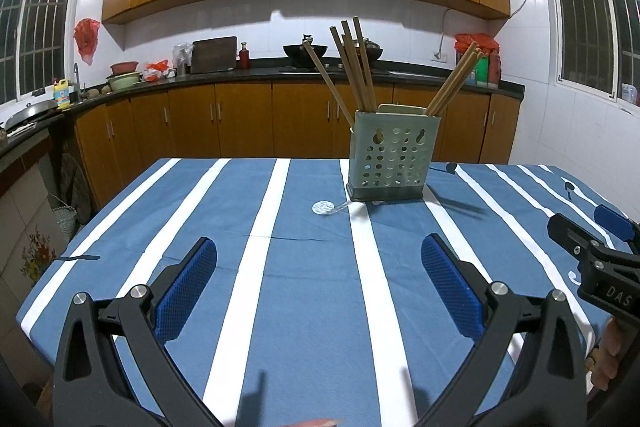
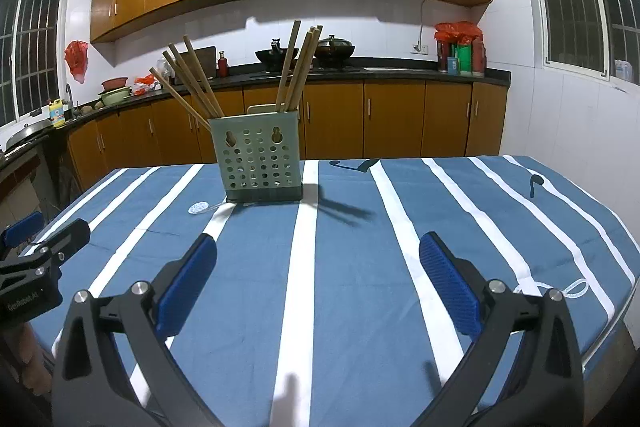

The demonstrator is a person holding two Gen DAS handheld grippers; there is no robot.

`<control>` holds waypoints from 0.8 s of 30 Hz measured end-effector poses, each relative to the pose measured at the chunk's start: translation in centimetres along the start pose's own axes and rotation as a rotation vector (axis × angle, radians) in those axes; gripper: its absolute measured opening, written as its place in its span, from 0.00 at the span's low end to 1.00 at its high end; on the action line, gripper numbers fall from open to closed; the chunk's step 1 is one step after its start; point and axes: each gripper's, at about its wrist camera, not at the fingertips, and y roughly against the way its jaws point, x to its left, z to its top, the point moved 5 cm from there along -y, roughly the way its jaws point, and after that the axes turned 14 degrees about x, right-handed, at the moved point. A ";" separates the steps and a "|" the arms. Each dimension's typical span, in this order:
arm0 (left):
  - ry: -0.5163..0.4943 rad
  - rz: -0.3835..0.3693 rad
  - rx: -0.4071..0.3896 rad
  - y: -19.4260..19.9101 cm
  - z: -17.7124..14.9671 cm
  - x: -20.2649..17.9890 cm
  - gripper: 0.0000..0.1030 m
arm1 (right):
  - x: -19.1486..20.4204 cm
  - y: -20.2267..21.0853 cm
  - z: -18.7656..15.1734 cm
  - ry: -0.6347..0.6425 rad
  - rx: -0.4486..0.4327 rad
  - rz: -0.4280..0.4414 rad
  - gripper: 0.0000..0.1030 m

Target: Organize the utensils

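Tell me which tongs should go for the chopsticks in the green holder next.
Probably the left tongs, though it's close. Both tongs are open and empty. In the left view the holder sits just right of centre; in the right view it lies further left of the right tongs. The chopsticks stand upright inside.

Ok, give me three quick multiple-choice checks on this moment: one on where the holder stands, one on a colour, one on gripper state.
1. The utensil holder stands:
A. on the striped tablecloth
B. on the kitchen counter
C. in the sink

2. The gripper pads are:
A. red
B. blue
C. green

3. The left gripper and right gripper are:
A. both shut on chopsticks
B. one open, one shut
C. both open and empty

Answers:
1 A, its base rests on the tablecloth, with the counter far behind.
2 B, both wrist views show blue textured pads.
3 C, each pair of fingers is spread wide with only cloth between; the chopsticks are in the holder.
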 end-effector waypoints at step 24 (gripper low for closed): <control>0.000 0.000 0.001 0.0 0.0 -0.2 0.98 | 0.0 0.0 0.0 0.000 0.001 0.000 0.96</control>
